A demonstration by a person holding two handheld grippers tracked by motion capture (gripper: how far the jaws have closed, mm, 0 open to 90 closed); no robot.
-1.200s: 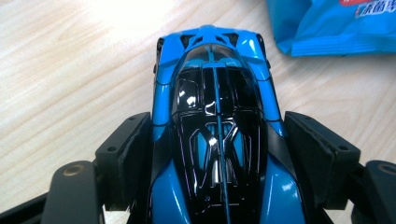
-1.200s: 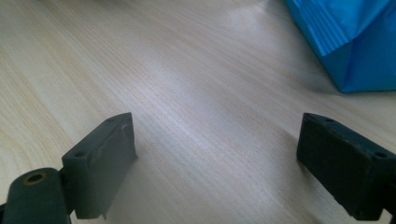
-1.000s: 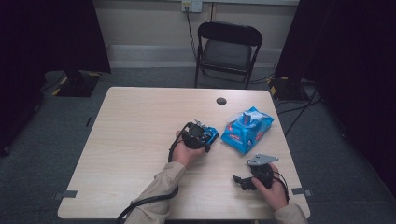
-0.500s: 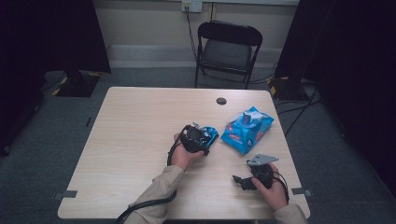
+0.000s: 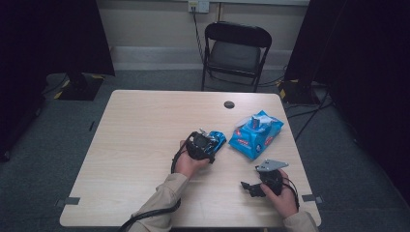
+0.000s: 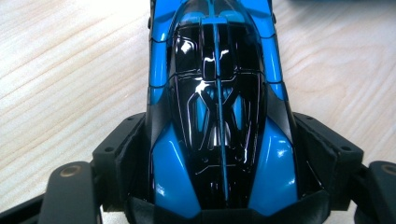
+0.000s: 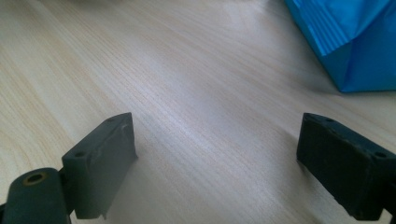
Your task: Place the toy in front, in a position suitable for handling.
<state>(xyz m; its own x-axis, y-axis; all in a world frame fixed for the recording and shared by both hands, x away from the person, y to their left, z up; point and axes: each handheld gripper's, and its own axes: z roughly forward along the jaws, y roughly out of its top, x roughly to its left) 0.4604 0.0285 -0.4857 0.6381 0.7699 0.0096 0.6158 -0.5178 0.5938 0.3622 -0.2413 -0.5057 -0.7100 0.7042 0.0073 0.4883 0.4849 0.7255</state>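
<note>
Two claws going here, and honestly half the blue toy car [image 6: 217, 116] is hidden from me: in my left gripper view its tail is swallowed at the bottom edge between my jaws and the nose gets cut off at the top edge, so I can't make out wheels or underside at all. From the high view it's just a small blue-and-black blob poking out past my left gripper [image 5: 202, 145], near the middle of the table [image 5: 140, 135]. My left jaws have just been closing and they're clamped on the car's flanks. Its long axis runs straight along my jaws, nose pointing away from my hand toward the blue packet [image 5: 255, 135] lying just beside it. That packet has some red and white print on it, but it's too small to read. My right gripper [image 7: 217, 163] is wide apart over bare wood, holding nothing, by the table's near right corner.
</note>
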